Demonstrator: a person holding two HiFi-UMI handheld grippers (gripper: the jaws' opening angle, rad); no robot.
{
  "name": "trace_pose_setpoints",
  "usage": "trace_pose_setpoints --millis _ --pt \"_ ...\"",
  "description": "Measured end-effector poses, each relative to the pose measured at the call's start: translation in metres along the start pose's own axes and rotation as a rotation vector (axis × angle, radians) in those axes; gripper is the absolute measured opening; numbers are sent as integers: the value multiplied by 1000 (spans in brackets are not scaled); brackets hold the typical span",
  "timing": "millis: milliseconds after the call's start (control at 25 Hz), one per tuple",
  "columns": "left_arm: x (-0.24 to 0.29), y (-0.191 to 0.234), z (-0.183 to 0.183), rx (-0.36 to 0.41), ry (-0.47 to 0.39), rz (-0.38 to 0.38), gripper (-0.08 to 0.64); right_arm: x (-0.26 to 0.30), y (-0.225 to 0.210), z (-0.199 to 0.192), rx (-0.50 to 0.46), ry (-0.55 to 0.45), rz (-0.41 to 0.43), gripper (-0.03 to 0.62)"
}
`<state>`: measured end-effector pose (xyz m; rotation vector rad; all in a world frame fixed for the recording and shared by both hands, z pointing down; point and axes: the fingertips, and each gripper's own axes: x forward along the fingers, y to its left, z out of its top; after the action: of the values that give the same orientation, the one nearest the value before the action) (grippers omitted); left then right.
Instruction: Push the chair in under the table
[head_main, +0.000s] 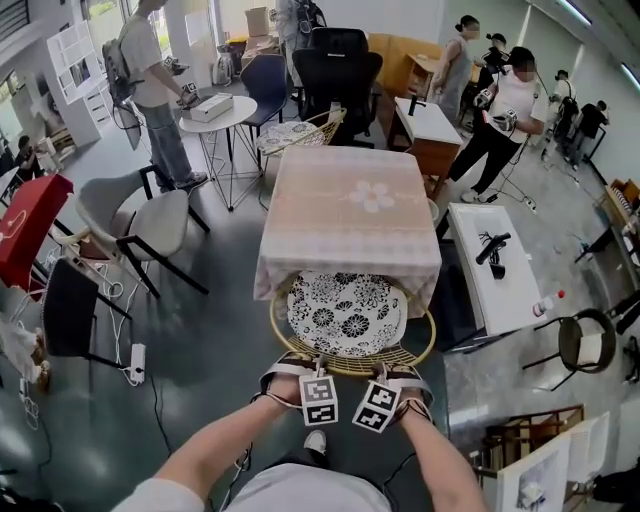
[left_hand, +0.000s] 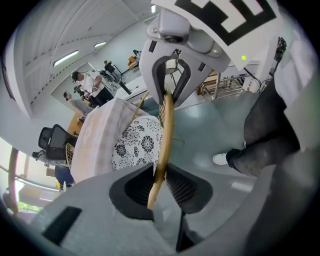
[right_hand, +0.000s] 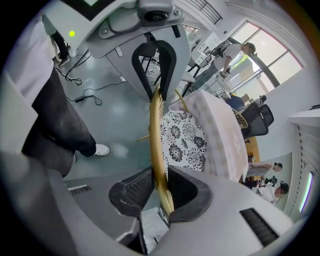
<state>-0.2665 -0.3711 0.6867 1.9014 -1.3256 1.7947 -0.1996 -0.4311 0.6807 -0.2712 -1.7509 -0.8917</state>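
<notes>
**A:** Where's the chair and how much room is around it?

**B:** In the head view the rattan chair (head_main: 352, 318) sits at lower centre. The front of its flower-print cushion (head_main: 345, 312) is already beneath the near edge of the table (head_main: 350, 212), and the tablecloth hem hangs over it. To the left of the table there is open grey floor as far as a grey chair (head_main: 135, 222). A white bench (head_main: 497, 272) stands just beside the table on the right, so that side is tight. Below the chair, the person's shoe (head_main: 315, 441) is on bare floor.

**A:** And the far end?

**B:** Another wicker chair (head_main: 300, 134) meets the table's upper edge, and a black office chair (head_main: 337, 68) stands beyond it.

**A:** Which way does our chair face?

**B:** It faces up the frame, into the table, with the curved back rim (head_main: 350, 366) toward the bottom. The seat is round and a little wider across the frame. The table's long axis runs up the frame, in line with the way the chair faces.

**A:** Grippers?

**B:** Both are clamped on that back rim, side by side. The left gripper (head_main: 296, 368) is at lower centre-left and the right gripper (head_main: 402, 372) at centre-right. In each gripper view the golden rim runs nearly upright between the pads. The left gripper (left_hand: 159, 178) pinches it there, as does the right gripper (right_hand: 161, 186).
</notes>
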Motion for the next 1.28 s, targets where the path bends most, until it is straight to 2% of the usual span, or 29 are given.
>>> trace_pose_setpoints --millis 280,480,640,960,1160,1280 --pt "13 31 -6 -21 13 7 77 15 -28 6 7 3 4 67" --pt "16 36 -6 -2 -1 -11 80 22 -33 7 6 -14 48 67" --pt "16 34 -6 -7 -4 -15 81 33 -29 5 -28 30 26 61" --pt "14 30 -12 -29 -8 1 86 25 -24 13 -47 16 -36 64" --pt "2 24 -9 -89 -38 25 130 2 -24 21 20 -36 -75 108" --pt "-10 24 -5 -122 -68 62 130 -16 -24 29 117 -94 -90 106"
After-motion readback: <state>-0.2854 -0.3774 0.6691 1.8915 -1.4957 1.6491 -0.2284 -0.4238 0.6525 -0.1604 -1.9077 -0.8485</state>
